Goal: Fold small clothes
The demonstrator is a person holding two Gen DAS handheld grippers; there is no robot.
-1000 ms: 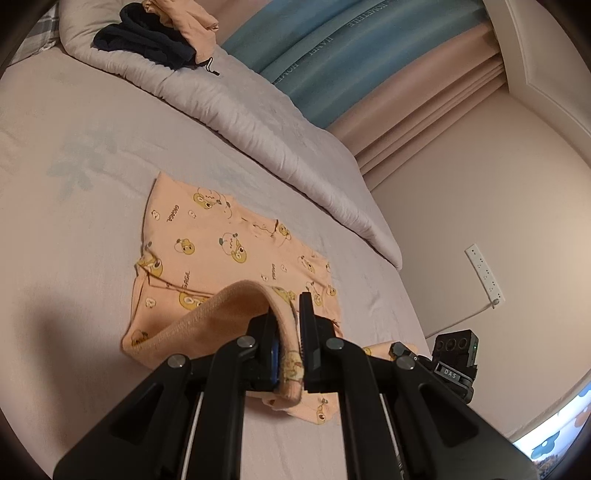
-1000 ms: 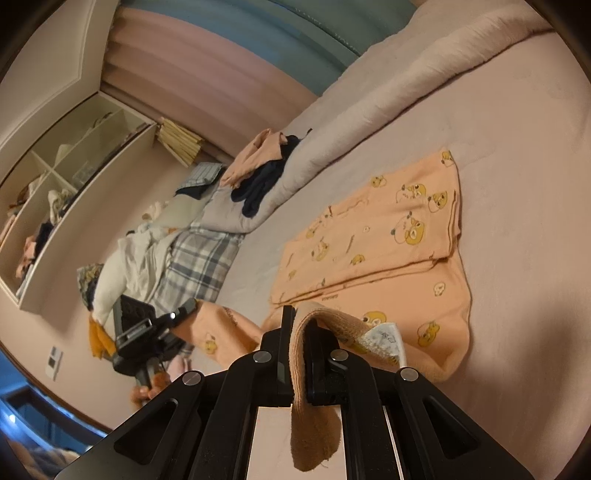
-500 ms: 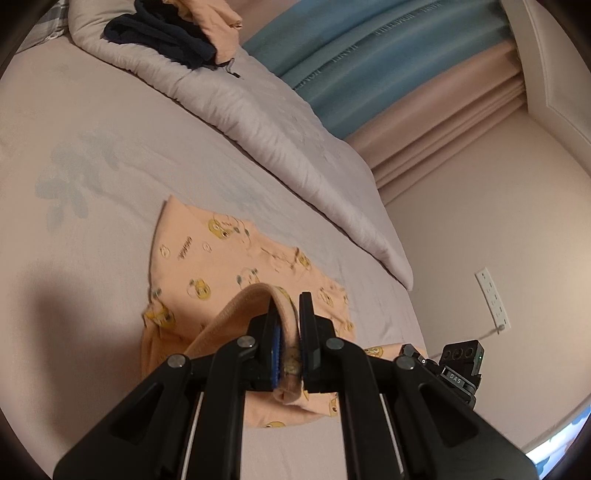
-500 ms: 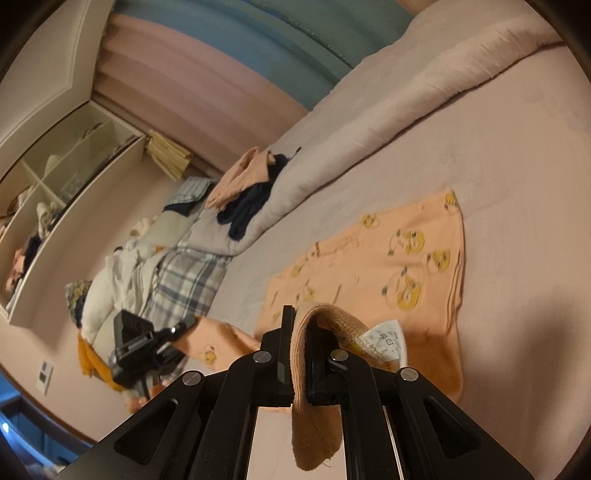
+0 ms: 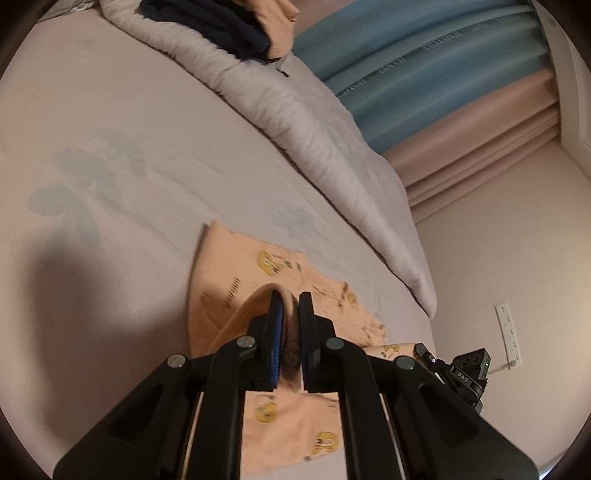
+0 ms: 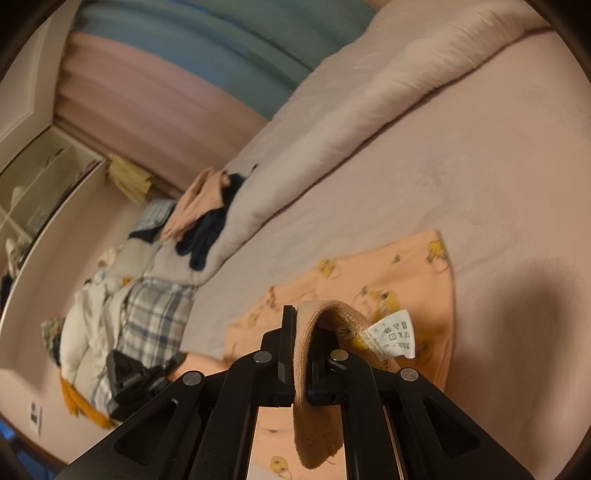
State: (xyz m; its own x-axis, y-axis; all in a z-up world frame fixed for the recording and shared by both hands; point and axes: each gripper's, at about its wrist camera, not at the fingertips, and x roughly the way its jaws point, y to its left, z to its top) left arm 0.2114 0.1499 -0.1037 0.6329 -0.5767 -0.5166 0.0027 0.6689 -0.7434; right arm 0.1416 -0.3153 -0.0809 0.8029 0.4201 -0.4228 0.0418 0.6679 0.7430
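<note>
A small peach garment with yellow cartoon prints [image 5: 236, 273] [image 6: 413, 280] lies partly folded on the pale bed sheet [image 5: 110, 184]. My left gripper [image 5: 290, 306] is shut on the garment's ribbed waistband, which loops up between its pads. In the right wrist view my right gripper [image 6: 301, 321] is shut on the same waistband [image 6: 332, 310], with a white care label [image 6: 391, 332] hanging beside it. Both grippers hold the lifted edge over the lower layer of the garment. The other gripper [image 5: 465, 373] [image 6: 129, 376] shows low at the side of each view.
A rolled grey duvet [image 5: 295, 122] [image 6: 369, 96] runs along the far side of the bed, with dark and peach clothes [image 5: 236, 26] [image 6: 207, 214] piled on it. Blue and pink curtains [image 5: 424, 66] hang behind. A plaid cloth and other laundry [image 6: 155, 314] lie at the bed's left end.
Both grippers have carried the held waistband forward over the garment toward its far edge, so less of the flat lower layer shows beyond the fingers. The grips have stayed the same.
</note>
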